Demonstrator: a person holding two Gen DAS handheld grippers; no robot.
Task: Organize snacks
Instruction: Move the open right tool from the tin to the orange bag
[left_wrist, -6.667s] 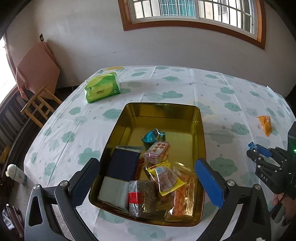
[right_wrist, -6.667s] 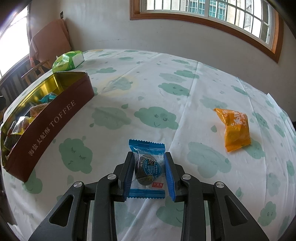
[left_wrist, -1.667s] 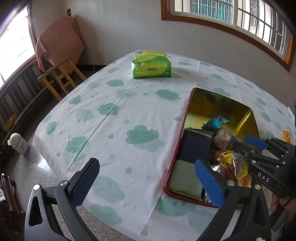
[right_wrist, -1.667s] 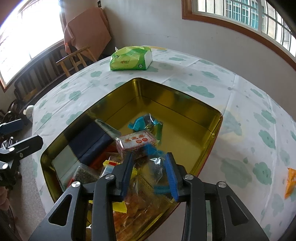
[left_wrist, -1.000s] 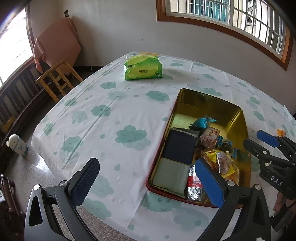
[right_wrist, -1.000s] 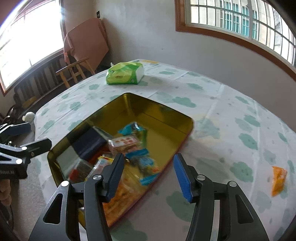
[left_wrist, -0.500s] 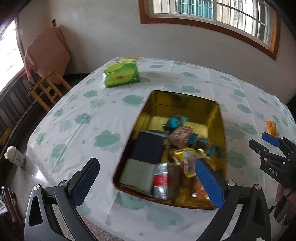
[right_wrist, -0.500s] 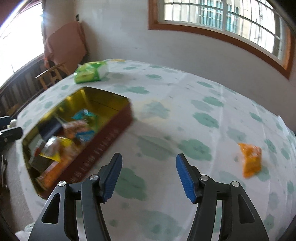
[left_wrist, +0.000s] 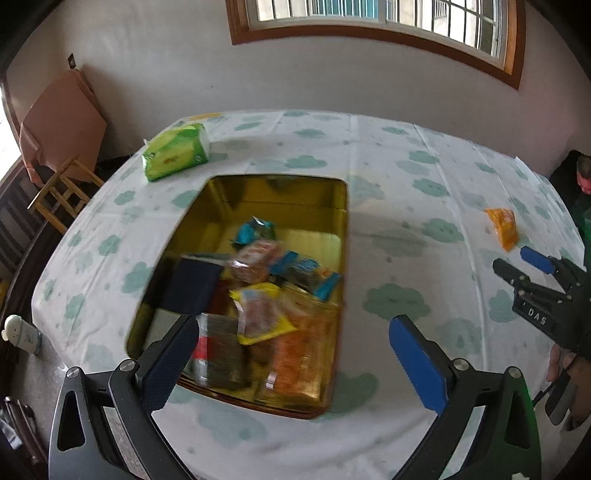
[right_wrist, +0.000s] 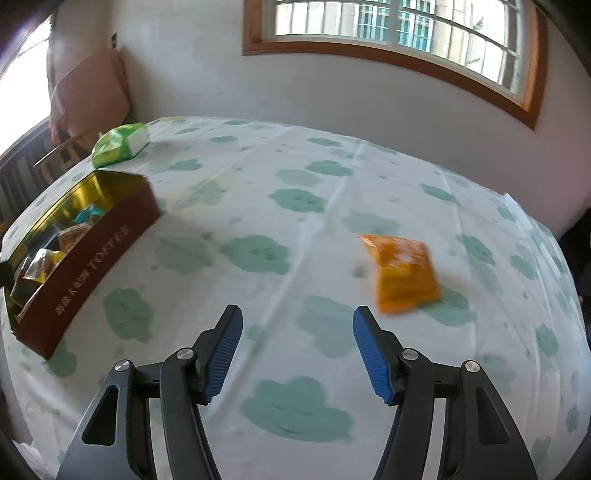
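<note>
"TOFFEE" runs along the red tin's (right_wrist: 88, 266) side; "DAS" marks the right gripper (left_wrist: 524, 264).

I've dropped the blue candy packet (left_wrist: 308, 275) into the tin (left_wrist: 341, 236) and swung my right gripper (right_wrist: 297, 352) (jaws opening, empty) toward the orange packet (right_wrist: 402, 273).

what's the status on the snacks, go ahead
Both grippers empty, right opening, left open. Orange packet loose on the cloth; the rest in the tin. Path clear.
</note>
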